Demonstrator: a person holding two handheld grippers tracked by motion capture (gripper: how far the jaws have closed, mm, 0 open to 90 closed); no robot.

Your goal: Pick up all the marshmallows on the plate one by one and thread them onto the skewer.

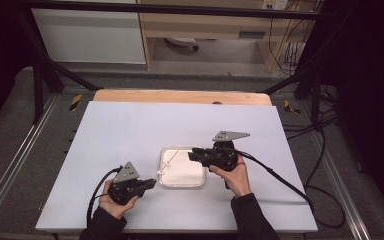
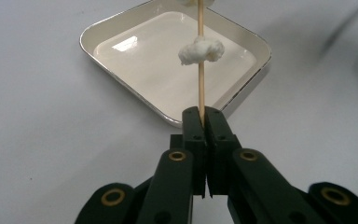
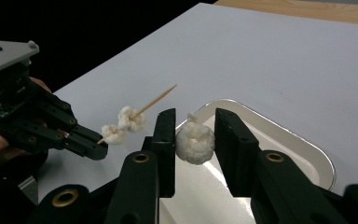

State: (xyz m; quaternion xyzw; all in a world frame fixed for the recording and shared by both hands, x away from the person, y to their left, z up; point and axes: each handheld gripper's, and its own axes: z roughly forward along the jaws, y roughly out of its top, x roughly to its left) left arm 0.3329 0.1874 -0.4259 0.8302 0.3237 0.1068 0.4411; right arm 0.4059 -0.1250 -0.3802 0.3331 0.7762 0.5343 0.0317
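Observation:
My left gripper (image 1: 152, 183) is shut on the end of a thin wooden skewer (image 2: 201, 88). The skewer points up and away over a shallow white square tray (image 1: 190, 175). Two white fluffy puffs are threaded on it, the nearer one (image 2: 201, 50) midway along. From the right gripper view the skewer (image 3: 156, 99) shows both puffs (image 3: 131, 119) and a bare pointed tip. My right gripper (image 3: 196, 116) hovers over the tray's right side, shut on a third white puff (image 3: 195, 143). That puff sits a short way from the skewer's tip.
The tray (image 2: 144, 60) holds nothing else and rests near the middle of a white tabletop (image 1: 130, 130). A wooden strip (image 1: 180, 96) runs along the far edge. Cables (image 1: 280, 177) trail from both grippers toward the near and right edges.

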